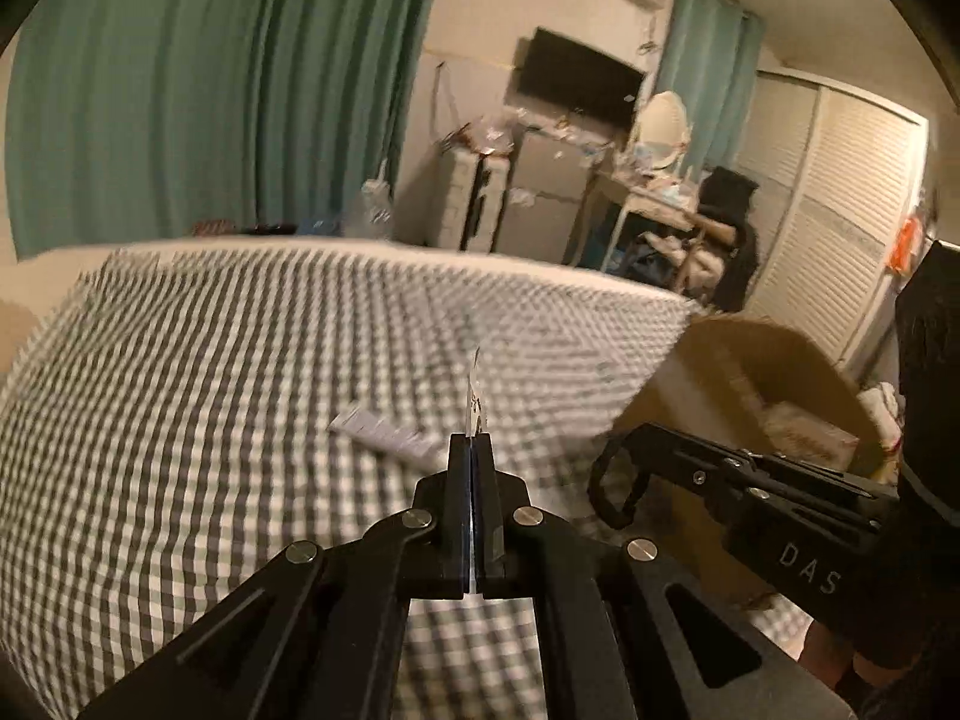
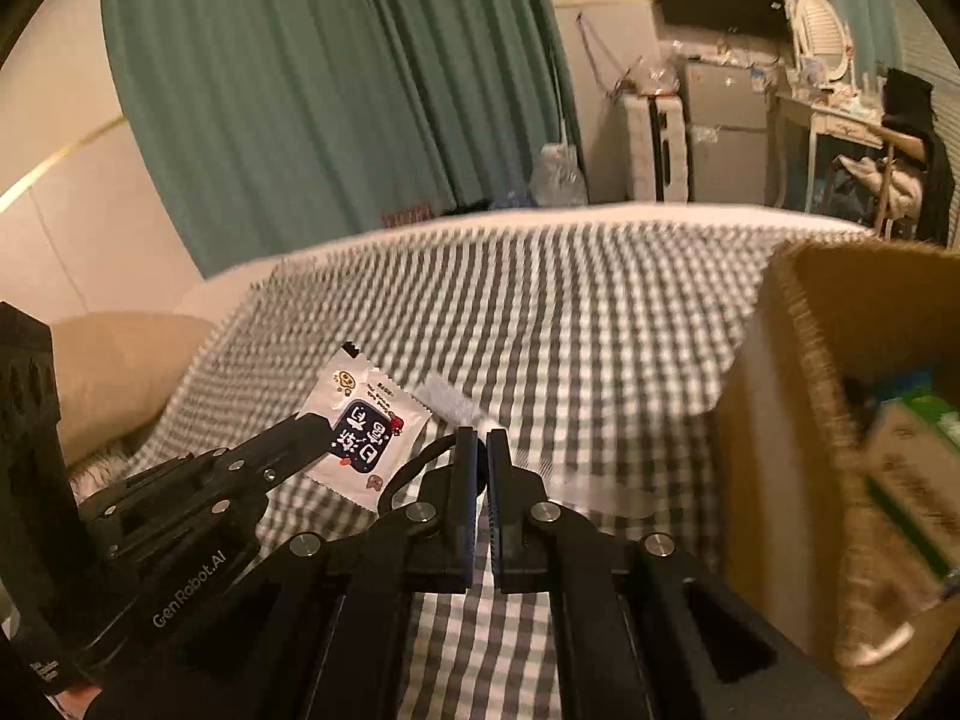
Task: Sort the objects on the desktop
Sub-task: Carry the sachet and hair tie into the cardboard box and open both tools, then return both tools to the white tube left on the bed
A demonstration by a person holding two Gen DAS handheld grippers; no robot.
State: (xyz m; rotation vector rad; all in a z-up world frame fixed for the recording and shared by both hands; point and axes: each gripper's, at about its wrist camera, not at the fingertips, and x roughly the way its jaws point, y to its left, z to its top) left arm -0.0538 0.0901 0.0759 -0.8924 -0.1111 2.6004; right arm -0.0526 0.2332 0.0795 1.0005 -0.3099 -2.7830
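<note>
Grey-white checked cloth (image 2: pixel 540 312); white packet (image 2: pixel 366 426) with dark blue label; teal curtain (image 2: pixel 312 90); tan woven basket (image 2: pixel 840 420); black grippers.

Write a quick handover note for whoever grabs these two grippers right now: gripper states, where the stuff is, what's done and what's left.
Left gripper: shut on a white snack packet, held edge-up above the checked cloth.
Right gripper: shut on a black loop, maybe a hair tie or a cord.
Cardboard box: at the right of the cloth, already holding a few boxed items.
Left on the cloth: a small white object, blurred.
Done: both items lifted.
Left to do: probably drop both in the box, then fetch the white object.
</note>
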